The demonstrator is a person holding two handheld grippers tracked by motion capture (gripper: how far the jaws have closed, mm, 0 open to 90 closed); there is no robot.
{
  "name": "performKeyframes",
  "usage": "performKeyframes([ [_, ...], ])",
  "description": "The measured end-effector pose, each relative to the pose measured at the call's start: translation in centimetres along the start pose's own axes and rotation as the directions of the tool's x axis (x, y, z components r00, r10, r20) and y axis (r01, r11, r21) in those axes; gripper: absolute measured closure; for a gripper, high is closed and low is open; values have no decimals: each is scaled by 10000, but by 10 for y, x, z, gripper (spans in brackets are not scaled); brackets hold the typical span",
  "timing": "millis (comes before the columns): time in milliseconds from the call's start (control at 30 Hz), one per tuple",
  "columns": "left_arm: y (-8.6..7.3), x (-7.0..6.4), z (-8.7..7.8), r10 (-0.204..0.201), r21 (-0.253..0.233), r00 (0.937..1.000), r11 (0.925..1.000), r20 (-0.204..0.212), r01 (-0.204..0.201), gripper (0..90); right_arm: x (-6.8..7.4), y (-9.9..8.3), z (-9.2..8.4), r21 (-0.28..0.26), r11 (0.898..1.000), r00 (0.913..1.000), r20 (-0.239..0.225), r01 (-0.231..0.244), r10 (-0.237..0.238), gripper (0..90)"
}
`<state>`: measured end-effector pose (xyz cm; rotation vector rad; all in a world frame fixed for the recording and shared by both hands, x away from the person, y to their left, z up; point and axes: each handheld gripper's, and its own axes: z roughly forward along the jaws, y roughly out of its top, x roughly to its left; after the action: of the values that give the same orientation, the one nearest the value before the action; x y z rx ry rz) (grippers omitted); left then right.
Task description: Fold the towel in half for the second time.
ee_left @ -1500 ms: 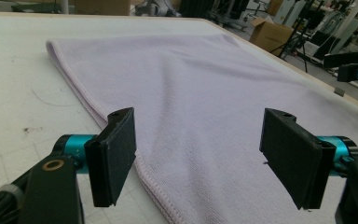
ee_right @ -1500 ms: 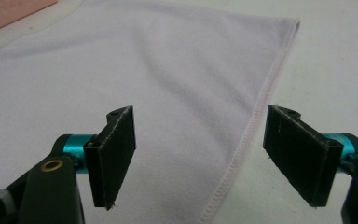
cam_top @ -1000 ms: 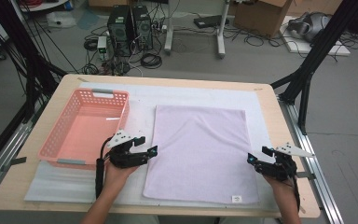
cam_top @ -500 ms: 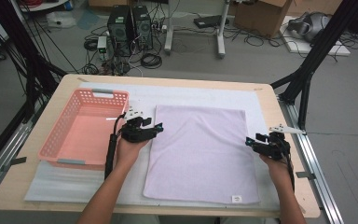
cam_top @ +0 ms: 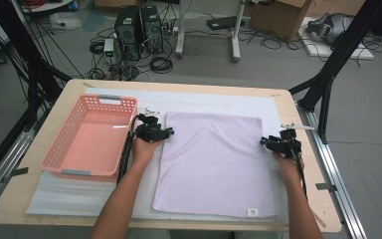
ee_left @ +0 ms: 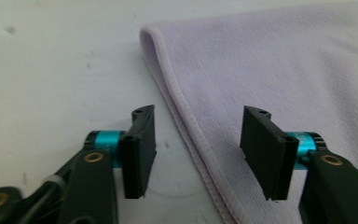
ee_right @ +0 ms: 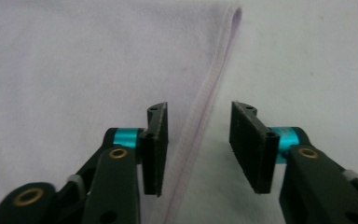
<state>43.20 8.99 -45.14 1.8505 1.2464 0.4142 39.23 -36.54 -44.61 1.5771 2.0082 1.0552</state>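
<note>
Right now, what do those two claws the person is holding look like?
Each claw, left claw and right claw, has two flat black rectangular pads on black arms, joined by shiny turquoise collars with brass-coloured rivets. A black cable trails from the left one along the forearm. The right one carries a grey plate on top. The person's forearms are bare, with no sleeves.

A pale lilac towel [cam_top: 214, 164] lies spread flat in a single layer on the white mat covering the bench, roughly rectangular, its stitched hems straight along both sides and a small white label at its near right corner.
</note>
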Motion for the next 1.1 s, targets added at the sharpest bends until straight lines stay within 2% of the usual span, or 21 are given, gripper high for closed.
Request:
performKeyframes([
  [67, 2, -7, 4, 679, 156, 9971, 9976, -345, -674, 464, 3, 8, 8, 123, 9994, 9985, 431, 319, -324, 508],
  [133, 3, -11, 7, 1042, 228, 9929, 9944, -570, -1030, 481, 5, 14, 15, 287, 9990, 9978, 543, 353, -368, 500],
  [200, 4, -9, 8, 827, 137, 9952, 9965, -525, -821, 567, 7, 17, 20, 372, 9975, 9959, 668, 594, -618, 550],
  [233, 4, -8, 8, 767, 102, 9963, 9970, -388, -764, 648, 7, 18, 21, 409, 9977, 9963, 650, 537, -563, 601],
  [267, 4, -7, 8, 641, 93, 9979, 9979, -97, -640, 747, 7, 19, 21, 419, 9980, 9968, 614, 477, -503, 696],
  [300, 4, -6, 8, 266, 92, 9996, 9996, 49, -267, 825, 6, 19, 21, 347, 9990, 9989, 385, 270, -284, 794],
  [333, 4, -3, 8, -149, 94, 9997, 9998, 202, 147, 837, 4, 18, 22, 291, 9993, 9998, 26, -214, 213, 839],
  [367, 4, 0, 8, -501, 84, 9982, 9987, 343, 499, 842, 2, 17, 22, 237, 9986, 9988, -65, -474, 476, 852],
  [400, 4, 3, 7, -1056, 142, 9938, 9944, 356, 1052, 846, 0, 17, 22, 208, 9978, 9979, -156, -633, 636, 859],
  [433, 5, 4, 5, -1173, 143, 9927, 9930, 284, 1170, 849, -2, 17, 21, 165, 9957, 9957, -173, -909, 911, 862],
  [467, 6, 5, 2, -1113, 40, 9934, 9938, 266, 1113, 851, -3, 16, 19, 105, 9957, 9957, -65, -918, 919, 864],
  [600, 13, 4, -12, -1064, -588, 9932, 9923, 471, 1091, 851, -6, 19, 5, -887, 9861, 9892, -528, -1408, 1365, 865],
  [700, 16, 4, -20, -972, -697, 9928, 9923, 693, 1020, 850, -6, 20, -3, -1062, 9840, 9877, -784, -1433, 1354, 865],
  [767, 17, 0, -26, -730, -768, 9945, 9939, 745, 787, 849, -6, 20, -10, -1230, 9835, 9887, -872, -1323, 1221, 864],
  [833, 16, -2, -32, -705, -864, 9939, 9932, 845, 778, 848, -4, 19, -17, -1334, 9837, 9895, -957, -1205, 1083, 863],
  [933, 15, -5, -42, -512, -945, 9940, 9937, 967, 604, 848, -2, 14, -32, -1573, 9797, 9863, -1271, -1247, 1051, 863],
  [1100, 7, -10, -61, -579, -1033, 9897, 9921, 1309, 717, 847, 6, 3, -53, -1668, 9826, 9891, -1344, -822, 599, 862],
])
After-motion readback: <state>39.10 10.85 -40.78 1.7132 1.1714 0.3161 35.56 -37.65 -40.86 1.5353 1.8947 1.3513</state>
